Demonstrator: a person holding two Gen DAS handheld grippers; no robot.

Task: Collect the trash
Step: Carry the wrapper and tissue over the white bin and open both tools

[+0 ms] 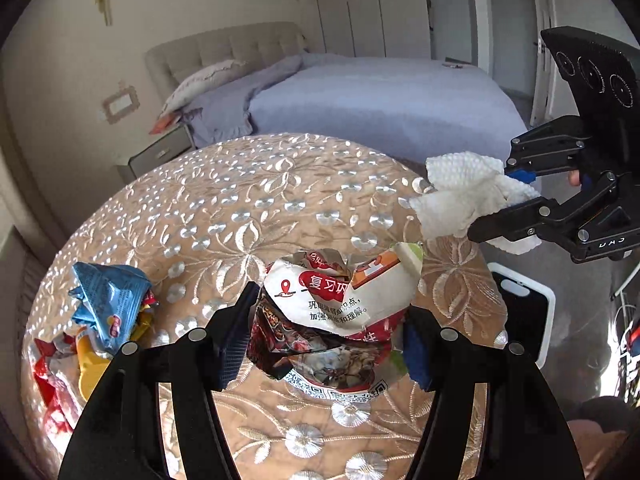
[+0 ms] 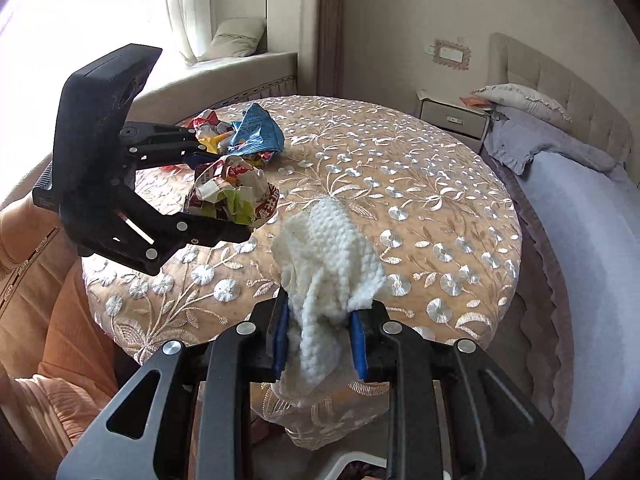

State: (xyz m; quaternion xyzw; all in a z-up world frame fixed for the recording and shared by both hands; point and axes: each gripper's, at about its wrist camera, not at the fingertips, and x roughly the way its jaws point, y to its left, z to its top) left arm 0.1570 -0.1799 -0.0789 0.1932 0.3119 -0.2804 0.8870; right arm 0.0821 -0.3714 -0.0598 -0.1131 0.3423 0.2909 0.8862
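My left gripper (image 1: pixel 332 336) is shut on a crumpled red and white snack wrapper (image 1: pixel 336 320), held just above the round table (image 1: pixel 240 200); it also shows in the right wrist view (image 2: pixel 232 196). My right gripper (image 2: pixel 320 332) is shut on a crumpled white paper towel (image 2: pixel 328 260), held over the table's near edge. In the left wrist view the right gripper (image 1: pixel 516 196) and the towel (image 1: pixel 460 196) are at the right, beyond the table edge. A pile of wrappers, blue, yellow and red (image 1: pixel 100 320), lies on the table at the left.
The table has a gold embroidered cloth. A bed (image 1: pixel 380 96) with a grey cover stands behind it, with a nightstand (image 1: pixel 160 152) beside it. A white-framed black object (image 1: pixel 524 312) lies on the floor right of the table. A window seat (image 2: pixel 224 76) runs behind the table.
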